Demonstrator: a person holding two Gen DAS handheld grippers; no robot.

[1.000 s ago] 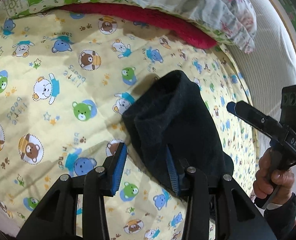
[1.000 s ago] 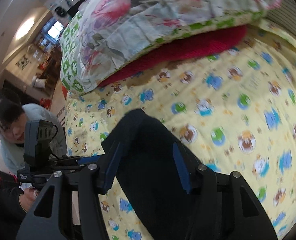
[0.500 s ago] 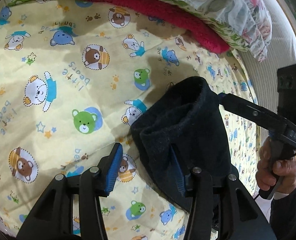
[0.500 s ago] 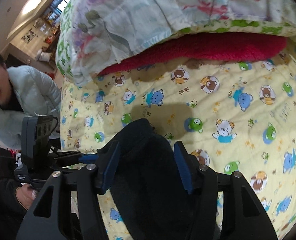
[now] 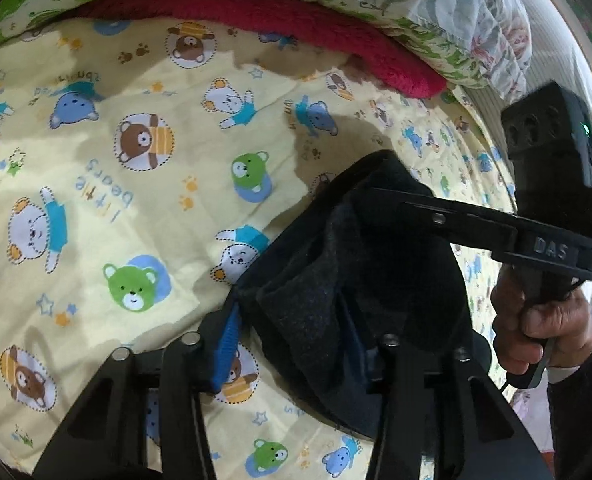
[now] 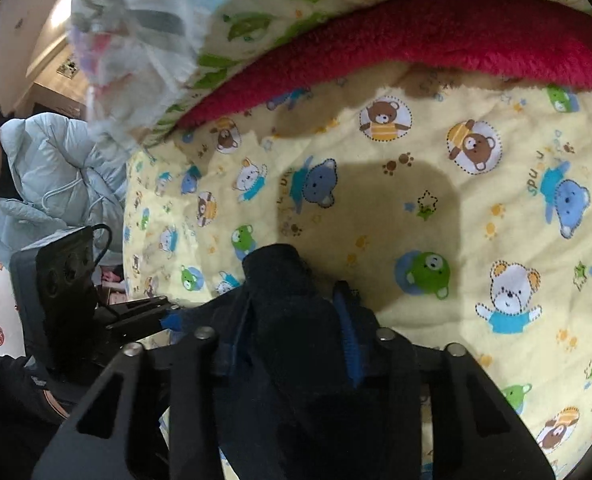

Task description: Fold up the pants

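The dark navy pants (image 5: 360, 276) lie folded into a thick bundle on the yellow bear-print sheet (image 5: 136, 184). My left gripper (image 5: 292, 340) has its jaws around the bundle's near edge, blue pads against the fabric. My right gripper (image 6: 292, 332) also has its jaws around the bundle (image 6: 280, 304), with folds bunched between the pads. In the left wrist view the right gripper's finger (image 5: 448, 216) reaches across the top of the pants from the right. The left gripper shows at the left of the right wrist view (image 6: 148, 312).
A red fleece blanket (image 5: 280, 24) and a floral quilt (image 5: 448, 20) are piled at the far side of the bed. A person in a pale blue jacket (image 6: 48, 176) stands at the bed's left side. The bed edge (image 5: 492, 168) runs along the right.
Both grippers have closed in on the pants bundle, which has bunched up and been pushed farther toward the red blanket. Both cameras now sit lower and closer to the sheet.
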